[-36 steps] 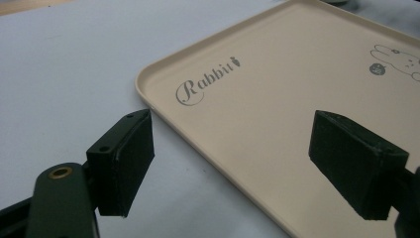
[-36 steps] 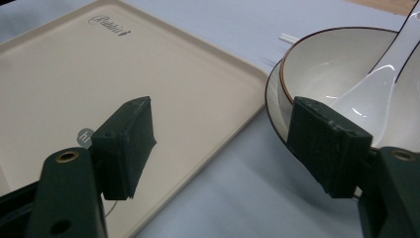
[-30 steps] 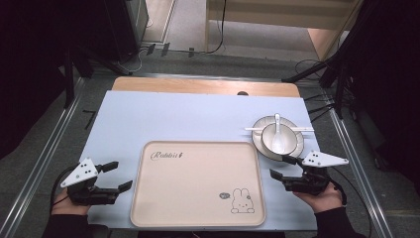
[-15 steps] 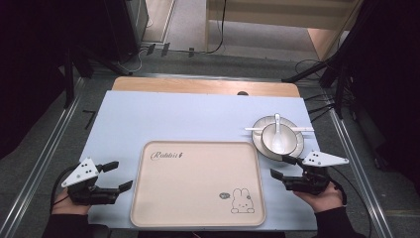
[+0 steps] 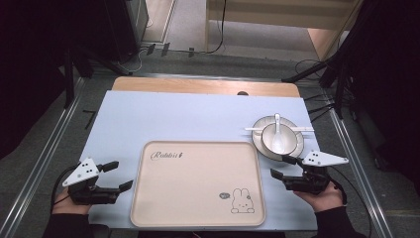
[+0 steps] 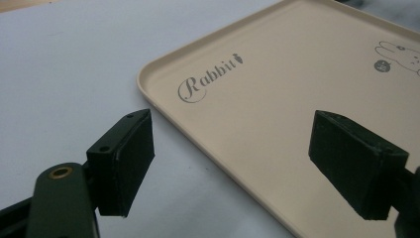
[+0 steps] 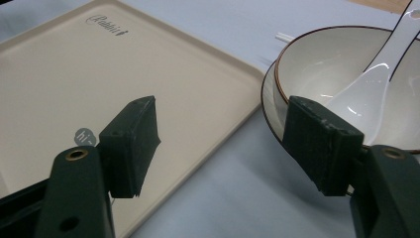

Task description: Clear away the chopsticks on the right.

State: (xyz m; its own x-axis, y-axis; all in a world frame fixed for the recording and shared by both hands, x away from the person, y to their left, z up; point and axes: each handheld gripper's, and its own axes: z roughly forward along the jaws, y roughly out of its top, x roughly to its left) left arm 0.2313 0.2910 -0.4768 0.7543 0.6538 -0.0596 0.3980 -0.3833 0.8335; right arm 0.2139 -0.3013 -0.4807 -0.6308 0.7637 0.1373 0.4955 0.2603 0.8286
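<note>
High view: the tray (image 5: 198, 183) lies at lower centre of the frame, my left gripper (image 5: 115, 176) at its left edge and my right gripper (image 5: 283, 167) at its right, both spread wide and empty. The bowl (image 5: 277, 139) with its spoon (image 5: 278, 136) sits on a plate (image 5: 258, 142) at right centre.

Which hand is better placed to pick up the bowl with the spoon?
Right: the right hand-held gripper sits open beside the white bowl holding the white spoon; the left hand-held gripper is across the beige tray.
</note>
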